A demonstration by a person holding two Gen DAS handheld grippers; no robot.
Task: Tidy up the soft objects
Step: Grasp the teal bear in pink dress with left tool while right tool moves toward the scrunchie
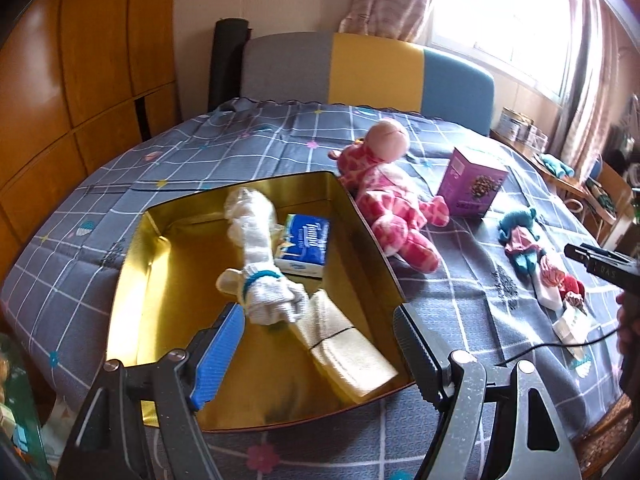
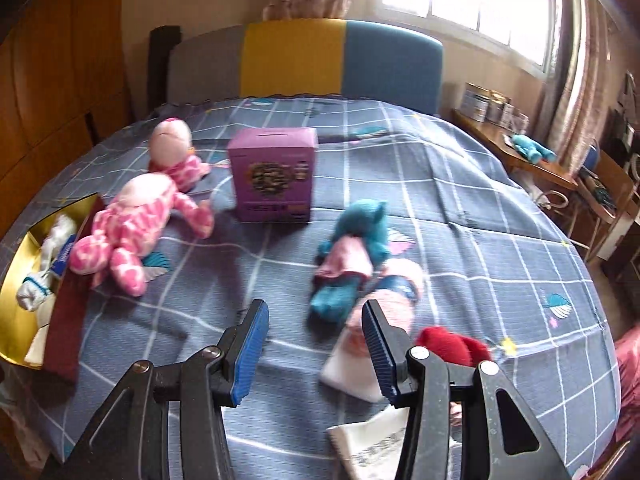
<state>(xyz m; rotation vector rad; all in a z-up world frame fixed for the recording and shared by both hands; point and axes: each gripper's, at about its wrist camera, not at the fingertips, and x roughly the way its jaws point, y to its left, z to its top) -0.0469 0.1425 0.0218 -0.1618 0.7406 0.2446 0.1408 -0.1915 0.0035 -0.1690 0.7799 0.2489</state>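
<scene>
A gold tin (image 1: 132,280) holds a white sock bundle (image 1: 260,264) tied with a blue band, a blue tissue pack (image 1: 306,244) and a folded cream cloth (image 1: 344,344). My left gripper (image 1: 316,320) hovers open over the tin's near end, holding nothing. Just right of the tin lies a pink giraffe plush (image 1: 394,204) (image 2: 132,224). My right gripper (image 2: 316,350) is open over bare cloth, empty. Just beyond its right finger lie a teal plush in a pink dress (image 2: 356,248), a pink sock (image 2: 394,300) and a red soft item (image 2: 452,346). The tin (image 2: 20,320) shows at the far left of that view.
A purple carton (image 2: 274,176) stands upright mid-table between the giraffe and the teal plush. A white paper tag (image 2: 372,440) lies under my right gripper. A chair back (image 1: 360,72) stands behind the round table; a wooden side table (image 2: 520,152) is at the right.
</scene>
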